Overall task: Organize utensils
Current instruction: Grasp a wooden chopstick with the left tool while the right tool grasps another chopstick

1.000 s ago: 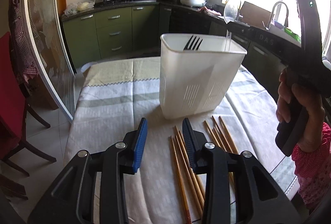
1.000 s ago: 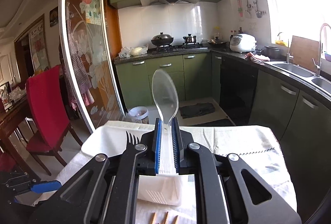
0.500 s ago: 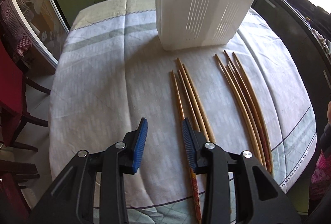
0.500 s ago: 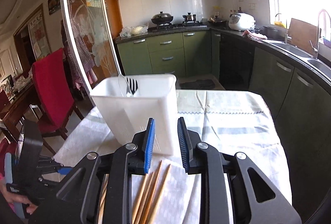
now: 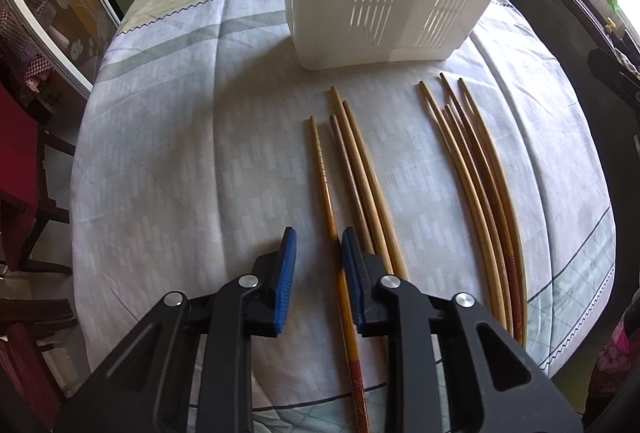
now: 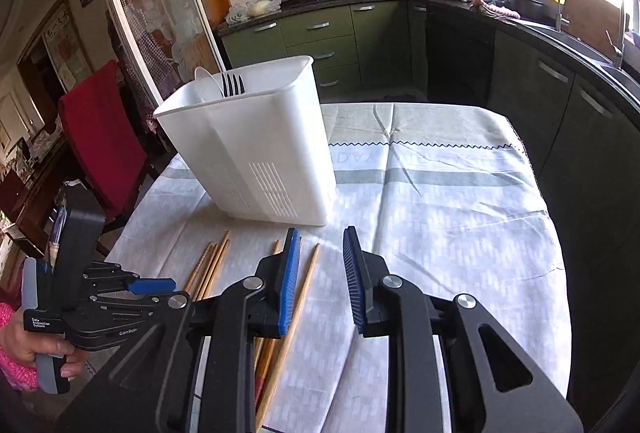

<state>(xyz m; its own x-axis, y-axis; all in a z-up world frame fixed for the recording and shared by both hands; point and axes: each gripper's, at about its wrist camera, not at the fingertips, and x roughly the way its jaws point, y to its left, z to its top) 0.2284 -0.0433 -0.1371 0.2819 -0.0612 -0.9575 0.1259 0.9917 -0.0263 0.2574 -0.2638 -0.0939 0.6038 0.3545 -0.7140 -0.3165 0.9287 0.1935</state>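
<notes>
Wooden chopsticks lie on the cloth in two bunches, a left bunch (image 5: 356,161) and a right bunch (image 5: 476,169). My left gripper (image 5: 318,257) points steeply down at the near end of the leftmost chopstick (image 5: 320,161). Its jaws are closing, with that stick between them beside the right pad, not pinched. The white slotted bin (image 6: 256,153) stands behind, holding a black fork (image 6: 233,84) and a clear spoon (image 6: 206,85). My right gripper (image 6: 320,265) hangs open over the cloth, nothing between its fingers, with one chopstick (image 6: 304,297) just left of it.
A pale checked tablecloth (image 5: 180,153) covers the small table and drops off at every edge. A red chair (image 6: 96,129) stands at the left. Green cabinets (image 6: 320,41) and a dark counter with a sink (image 6: 580,45) run behind and to the right. A hand (image 6: 24,345) holds the left gripper.
The right gripper let go of the clear spoon, which now stands in the bin, then drew back and sank. The left gripper tipped down, dropped toward the chopsticks and narrowed its jaws.
</notes>
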